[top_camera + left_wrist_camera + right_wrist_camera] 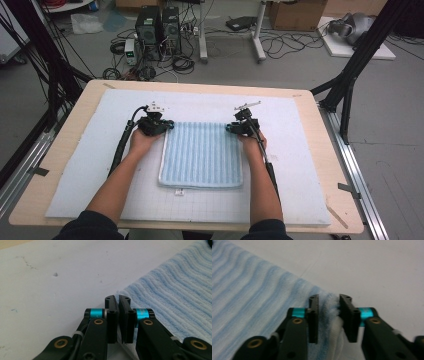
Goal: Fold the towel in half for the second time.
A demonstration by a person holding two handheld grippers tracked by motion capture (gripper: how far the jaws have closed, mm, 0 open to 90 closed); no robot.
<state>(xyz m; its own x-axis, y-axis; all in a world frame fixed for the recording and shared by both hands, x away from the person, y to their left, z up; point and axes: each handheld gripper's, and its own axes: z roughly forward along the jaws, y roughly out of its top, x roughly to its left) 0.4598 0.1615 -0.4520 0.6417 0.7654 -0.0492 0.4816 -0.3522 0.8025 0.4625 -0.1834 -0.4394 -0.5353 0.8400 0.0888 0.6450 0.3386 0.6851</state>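
Observation:
A light blue striped towel [200,155] lies folded flat on the white mat [300,150], with a small white tag at its near edge. My left gripper [168,126] sits at the towel's far left corner. In the left gripper view its jaws [118,300] stand pressed together on a thin bit of the hem, and the towel [175,290] spreads out to the right. My right gripper [233,128] is at the far right corner. In the right gripper view it [329,300] is shut on a bunched fold of towel [249,290] that fills the space between the pads.
The mat covers most of the wooden table [70,130]. Black frame posts [350,75] rise at both far sides. Beyond the far edge, computer towers [157,30], cables and a cardboard box stand on the floor.

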